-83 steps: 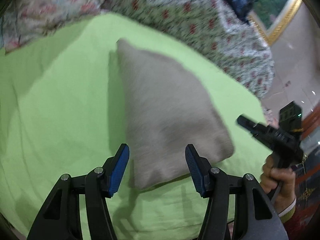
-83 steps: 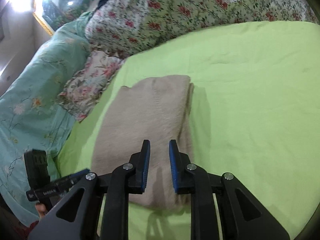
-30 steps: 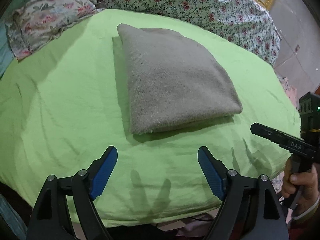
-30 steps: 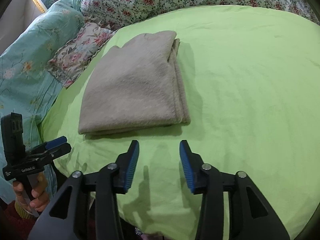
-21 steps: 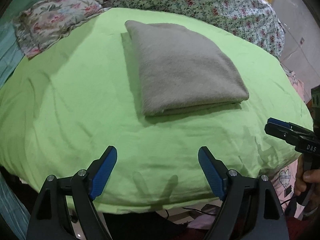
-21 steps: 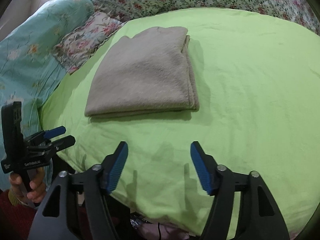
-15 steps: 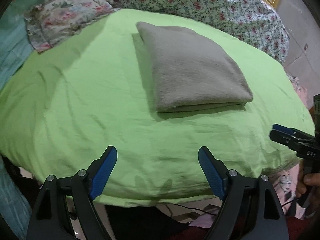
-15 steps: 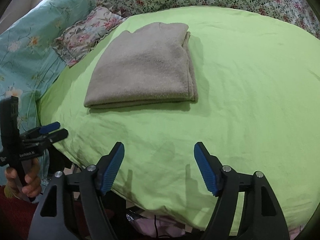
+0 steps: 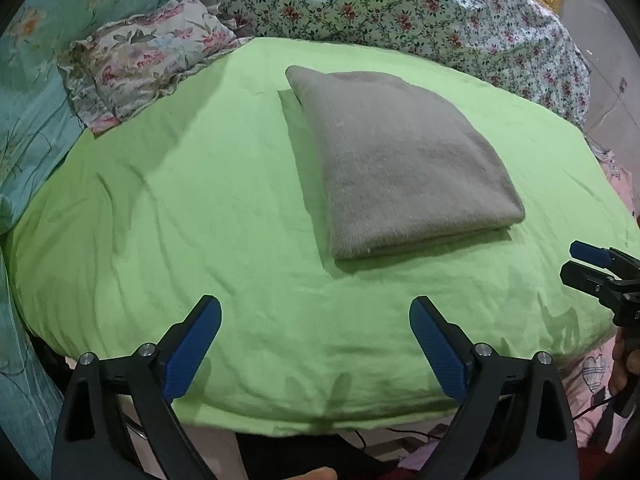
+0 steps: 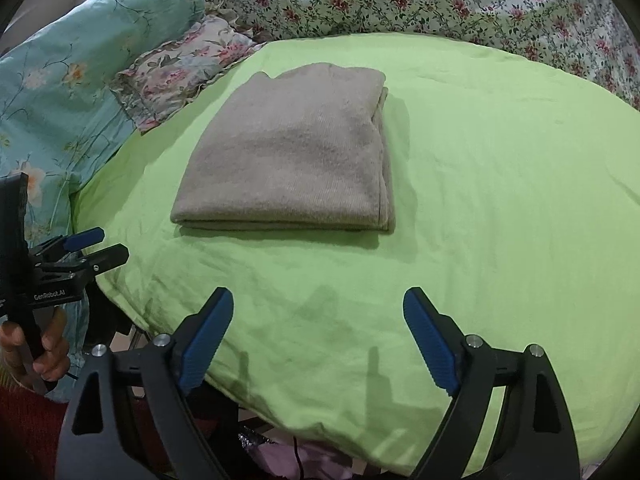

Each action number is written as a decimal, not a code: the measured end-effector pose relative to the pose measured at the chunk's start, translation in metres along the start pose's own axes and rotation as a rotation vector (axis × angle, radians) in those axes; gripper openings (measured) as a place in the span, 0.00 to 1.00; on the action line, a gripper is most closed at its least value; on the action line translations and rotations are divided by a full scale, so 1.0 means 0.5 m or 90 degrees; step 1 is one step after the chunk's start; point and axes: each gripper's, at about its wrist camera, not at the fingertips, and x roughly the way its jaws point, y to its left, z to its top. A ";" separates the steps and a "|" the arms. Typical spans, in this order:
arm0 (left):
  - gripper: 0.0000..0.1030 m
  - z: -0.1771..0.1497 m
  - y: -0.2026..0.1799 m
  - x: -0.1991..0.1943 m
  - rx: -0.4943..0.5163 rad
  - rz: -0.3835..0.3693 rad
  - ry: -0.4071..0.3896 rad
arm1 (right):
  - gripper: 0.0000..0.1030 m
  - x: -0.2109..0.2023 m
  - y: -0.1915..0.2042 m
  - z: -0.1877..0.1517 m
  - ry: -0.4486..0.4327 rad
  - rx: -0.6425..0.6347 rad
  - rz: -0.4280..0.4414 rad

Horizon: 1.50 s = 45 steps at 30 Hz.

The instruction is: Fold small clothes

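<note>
A beige knitted garment (image 9: 400, 156) lies folded into a flat rectangle on the green sheet (image 9: 200, 200); it also shows in the right wrist view (image 10: 296, 148). My left gripper (image 9: 316, 332) is open and empty, held back over the near edge of the sheet, well short of the garment. My right gripper (image 10: 318, 320) is open and empty, also back at the near edge. Each gripper shows in the other's view, the right one (image 9: 592, 268) at the far right and the left one (image 10: 88, 248) at the far left.
A floral frilled pillow (image 9: 140, 64) and a teal flowered quilt (image 10: 80, 60) lie to the left of the sheet. A floral bedspread (image 9: 400, 8) runs along the back. The sheet's near edge drops off to the floor just under both grippers.
Both grippers have pulled back from the folded garment to the near edge of the sheet. The right gripper's jaws have opened wide. The garment has not moved.
</note>
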 end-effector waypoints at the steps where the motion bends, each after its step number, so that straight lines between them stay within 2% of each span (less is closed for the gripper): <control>1: 0.94 0.005 -0.001 0.005 0.001 0.000 -0.001 | 0.85 0.006 -0.002 0.007 -0.002 0.002 -0.001; 8: 0.96 0.042 -0.012 0.041 0.006 0.005 0.001 | 0.86 0.034 -0.004 0.047 -0.012 0.015 0.005; 18: 0.97 0.076 -0.053 0.045 0.044 0.045 -0.022 | 0.88 0.059 -0.006 0.095 -0.016 -0.002 0.004; 29: 0.97 0.110 -0.061 0.064 0.044 0.071 -0.019 | 0.88 0.087 0.002 0.135 -0.012 -0.024 0.004; 45: 0.97 0.141 -0.061 0.083 0.027 0.075 -0.013 | 0.89 0.113 0.008 0.176 -0.009 -0.027 0.009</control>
